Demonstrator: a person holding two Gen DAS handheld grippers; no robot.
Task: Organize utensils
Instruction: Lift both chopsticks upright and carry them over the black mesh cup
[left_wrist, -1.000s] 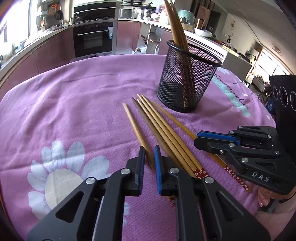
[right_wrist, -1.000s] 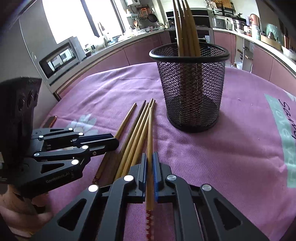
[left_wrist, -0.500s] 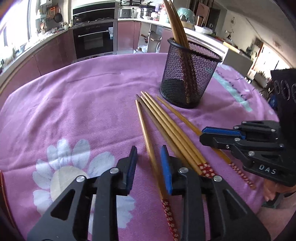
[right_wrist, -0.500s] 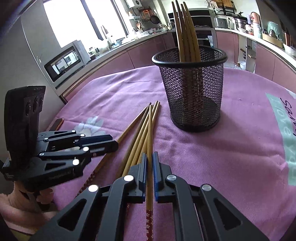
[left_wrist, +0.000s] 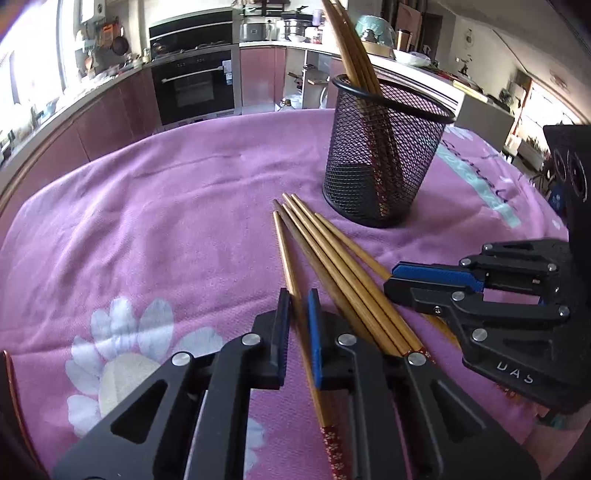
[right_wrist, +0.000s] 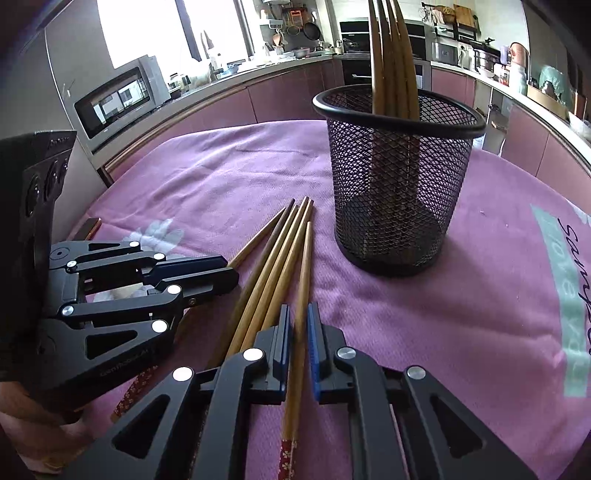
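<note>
Left tongs (left_wrist: 297, 308): I had them clamped on one slim bamboo chopstick with a red floral handle (left_wrist: 291, 280), the leftmost of the loose ones; their jaws had just closed in on it.
Right tongs (right_wrist: 296, 325): I had these gripping another bamboo chopstick with a red patterned end (right_wrist: 304, 273), the rightmost of the loose group, its tip pointing toward the holder.
Loose chopsticks: three more bamboo sticks (left_wrist: 332, 266) lay side by side on the surface between my two held ones, their tips fanned toward the holder's base.
Holder: the black wire-mesh cylinder cup (right_wrist: 400, 177) stood upright on the surface beyond the loose sticks, just past their tips and apart from them.
Sorted sticks: several bamboo chopsticks (right_wrist: 391, 55) already stood in the cup, leaning together against its rim.
Surface: the purple cloth with a white flower print (left_wrist: 147, 229) covered it.
</note>
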